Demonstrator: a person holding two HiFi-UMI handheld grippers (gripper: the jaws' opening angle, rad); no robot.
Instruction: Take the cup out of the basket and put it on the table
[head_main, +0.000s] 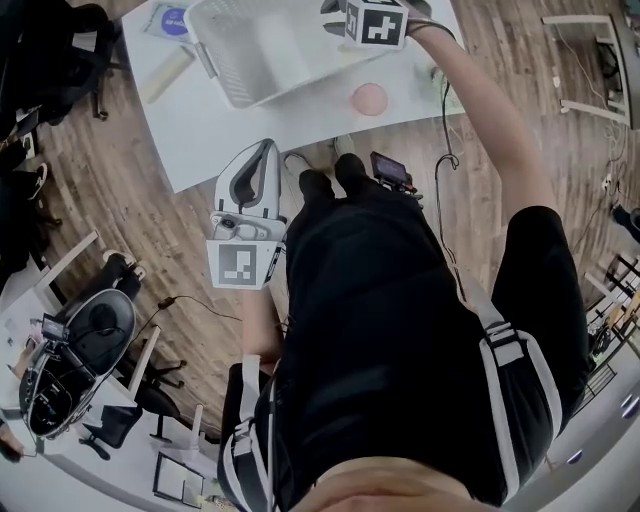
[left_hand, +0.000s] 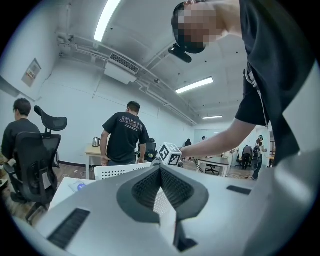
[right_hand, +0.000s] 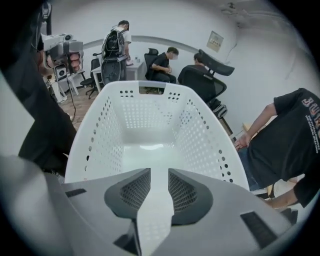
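So the basket (right_hand: 200, 135) looks completely empty from the right gripper view, just bare perforated walls and a clean floor. The only pink thing around is a round blob on the table (head_main: 220, 130), at about 5 o'clock from the basket in the head view and close to it but not touching. I'm fairly sure that's the cup (head_main: 369, 98) seen from straight above, though it's too small there to swear to. If so, the main job is basically done.

The right gripper (right_hand: 155, 172) is tipped down over the basket's 3 o'clock edge, looking into it. Its jaws have a narrow gap with nothing between them, only basket floor showing through. My guess is it's either checking the basket or just not pulled away yet, since there's nothing in there to grab.

The left gripper (left_hand: 161, 167) hangs off the table's near edge, roughly 7 o'clock from the cup, pointing about level across the room. Its jaw tips meet and hold nothing. Seems parked out of the way, since this is a one-handed job.
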